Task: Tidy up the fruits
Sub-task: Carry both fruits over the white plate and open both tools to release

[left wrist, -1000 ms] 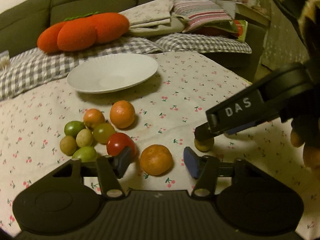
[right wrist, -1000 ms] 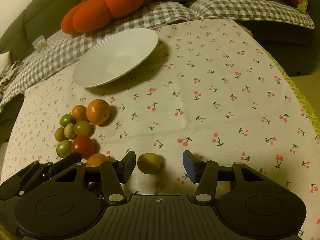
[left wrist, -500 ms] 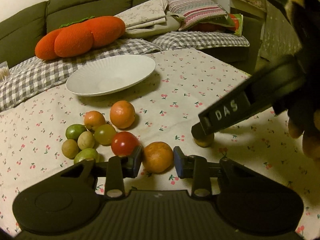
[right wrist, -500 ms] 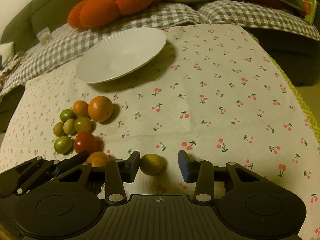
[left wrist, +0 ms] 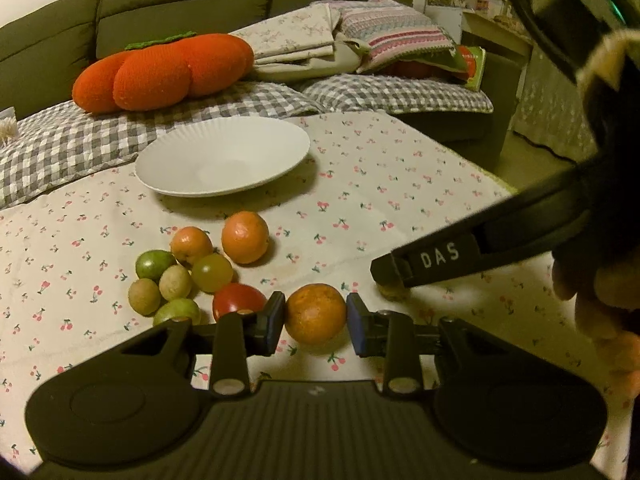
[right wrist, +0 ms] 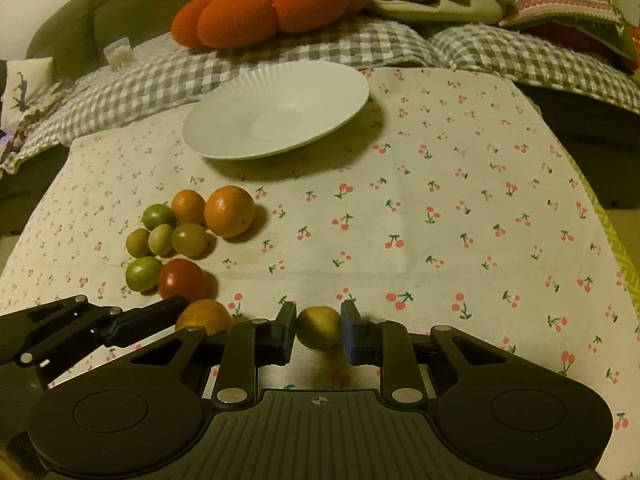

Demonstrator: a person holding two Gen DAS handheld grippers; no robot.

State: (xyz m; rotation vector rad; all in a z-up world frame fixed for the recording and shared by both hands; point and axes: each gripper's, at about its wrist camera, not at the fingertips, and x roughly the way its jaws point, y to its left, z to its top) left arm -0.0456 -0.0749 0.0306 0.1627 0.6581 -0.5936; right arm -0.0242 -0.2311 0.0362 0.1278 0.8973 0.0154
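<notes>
My left gripper point(left wrist: 316, 320) is shut on an orange point(left wrist: 316, 314) that rests on the cherry-print tablecloth; both blue pads press its sides. My right gripper point(right wrist: 319, 330) is shut on a small yellow-green fruit point(right wrist: 318, 326) just to the orange's right, pads against both sides. In the left wrist view one right finger point(left wrist: 436, 260) covers most of that fruit point(left wrist: 394, 293). A cluster of loose fruit lies to the left: a red tomato point(right wrist: 182, 280), a large orange point(right wrist: 229, 211), a smaller orange point(right wrist: 188, 206) and several green and tan ones. The empty white plate point(right wrist: 276, 112) sits beyond.
A pumpkin-shaped orange cushion point(left wrist: 160, 72), checked blanket point(right wrist: 140, 88) and folded cloths point(left wrist: 296, 44) lie on the sofa behind the table. The table's right edge point(right wrist: 612, 248) drops to the floor. A person's hand point(left wrist: 600, 312) holds the right gripper.
Both grippers have shut: the left on the orange, the right on the small yellow-green fruit. Both had stood open around these fruits. Neither hand has moved much.
</notes>
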